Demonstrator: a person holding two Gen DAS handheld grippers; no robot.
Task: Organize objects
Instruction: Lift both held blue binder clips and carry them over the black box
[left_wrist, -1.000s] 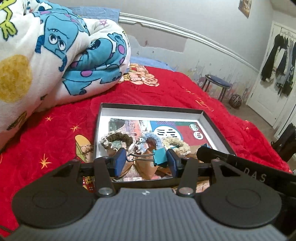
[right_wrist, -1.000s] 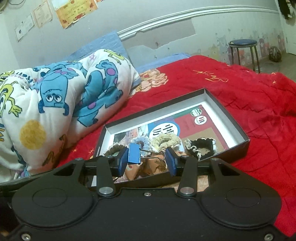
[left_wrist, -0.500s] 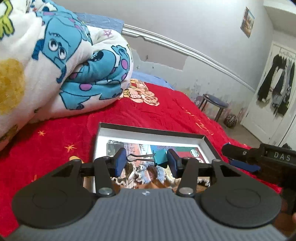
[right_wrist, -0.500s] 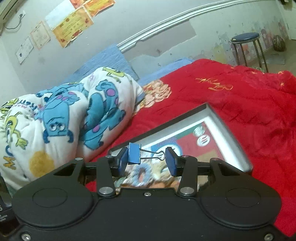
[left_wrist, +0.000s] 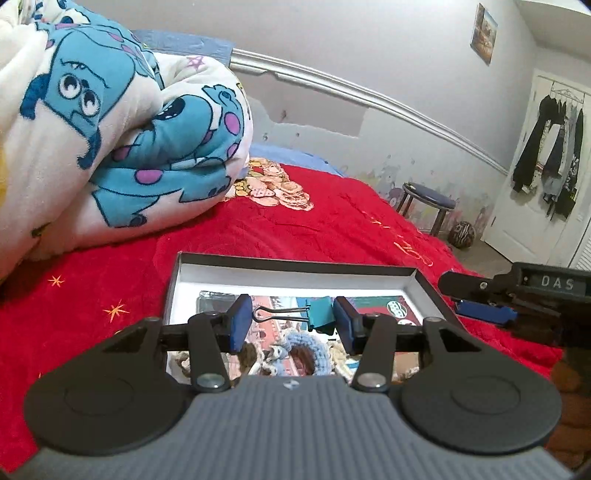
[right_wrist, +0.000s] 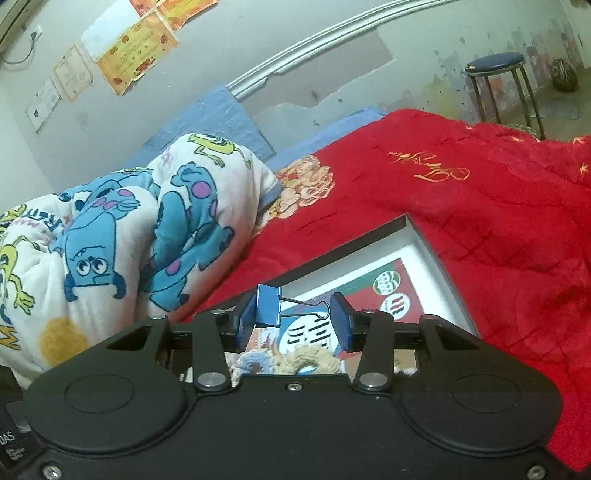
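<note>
my left gripper (left_wrist: 292, 324) pinched shut around its load, tilted downward, my right gripper (right_wrist: 291, 320) likewise clamped, angled down

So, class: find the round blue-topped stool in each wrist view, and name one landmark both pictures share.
Left wrist view: blue-topped stool at right of centre, against the wall beyond the red bedspread.
Right wrist view: stool at upper right, by the wall.
Shared landmark: the patterned ball on the floor beside it.
</note>
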